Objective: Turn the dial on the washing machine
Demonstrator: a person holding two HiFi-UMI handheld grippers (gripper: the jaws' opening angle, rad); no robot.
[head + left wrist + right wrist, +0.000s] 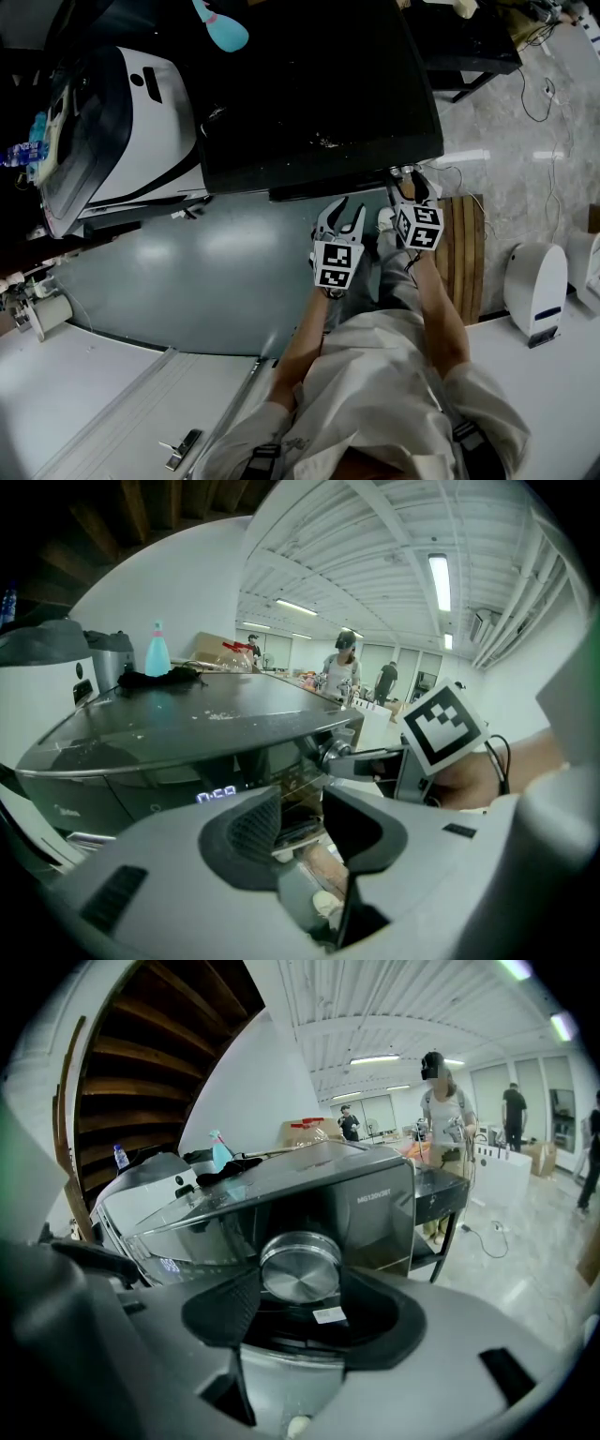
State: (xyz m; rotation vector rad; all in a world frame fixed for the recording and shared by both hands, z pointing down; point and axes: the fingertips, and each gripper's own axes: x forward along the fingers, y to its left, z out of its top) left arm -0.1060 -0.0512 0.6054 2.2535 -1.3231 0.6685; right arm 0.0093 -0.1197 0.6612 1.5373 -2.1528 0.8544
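Note:
A dark washing machine (309, 84) stands in front of me, and its round silver dial (300, 1267) sits at the right end of the front panel. My right gripper (405, 184) reaches that corner. In the right gripper view its dark pads (225, 1307) close against both sides of the dial. The left gripper view shows the same dial (336, 754) held between the right gripper's fingers, with its marker cube (441, 726) behind. My left gripper (342, 214) hovers just left of it, before the panel. It is open with nothing between its pads (253, 832).
A white machine (122, 122) stands at the left, and a turquoise bottle (223, 28) lies on the dark lid. A lit display (217, 795) glows on the panel. Wooden slats (464, 253) and a white appliance (536, 286) are at the right. People (445, 1110) stand far behind.

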